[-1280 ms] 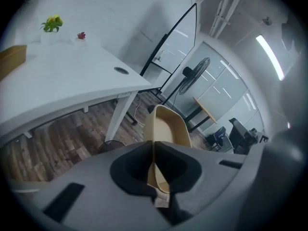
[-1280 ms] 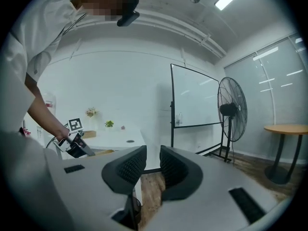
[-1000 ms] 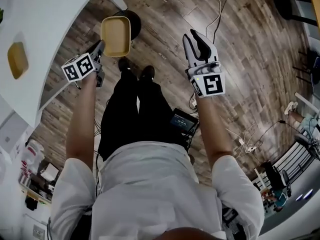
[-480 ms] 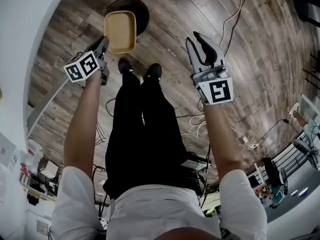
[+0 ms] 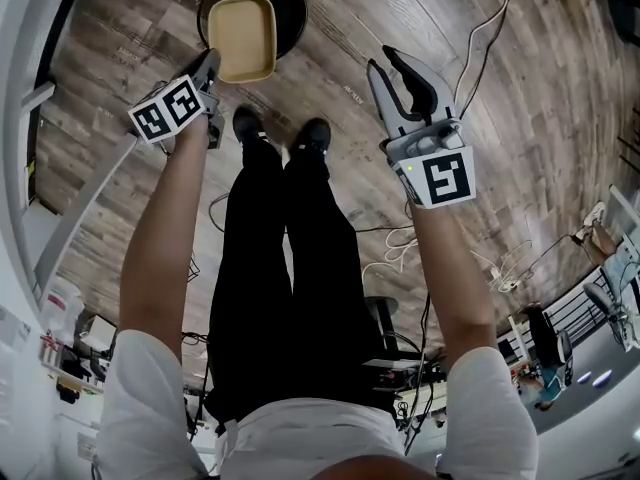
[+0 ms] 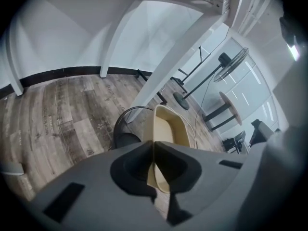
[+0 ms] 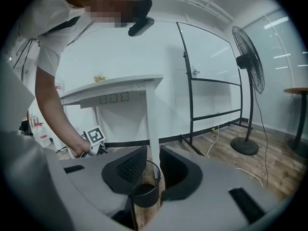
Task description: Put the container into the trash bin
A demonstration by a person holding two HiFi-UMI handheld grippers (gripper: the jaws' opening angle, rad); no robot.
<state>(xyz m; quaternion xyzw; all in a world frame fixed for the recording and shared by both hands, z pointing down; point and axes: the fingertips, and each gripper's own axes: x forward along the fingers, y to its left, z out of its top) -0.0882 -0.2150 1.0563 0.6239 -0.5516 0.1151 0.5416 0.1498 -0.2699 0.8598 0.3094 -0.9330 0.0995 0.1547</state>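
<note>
- While the left gripper (image 5: 212,60) has its fingers closed on the tan rectangular container (image 5: 241,36), the container hangs over the mouth of the round black trash bin (image 5: 292,8), which stands on the wood-plank floor (image 5: 480,168). No view shows whether its lower edge is already below the bin's rim.
- Grip point: the fingers pinch the container's near short wall, one finger inside and one outside. The rest of the container projects beyond them unsupported.
- Right gripper (image 5: 383,60): its fingers stand a narrow gap apart and hold nothing. It hangs well to the right of the bin, on the far side of the person's shoes (image 5: 280,130).
- Handling, as a judgement: the container looks like an empty, thin-walled moulded tray, so it is probably light. It seems stiff enough to keep its shape from a one-wall grip, though the wall may flex under a hard pinch.
- Best hold: the rim or wall at a short end, as now. The smooth wall could slip if the fingers slacken early.
- Release: the bin's mouth appears only a little wider than the container, so centre it before opening.
</note>
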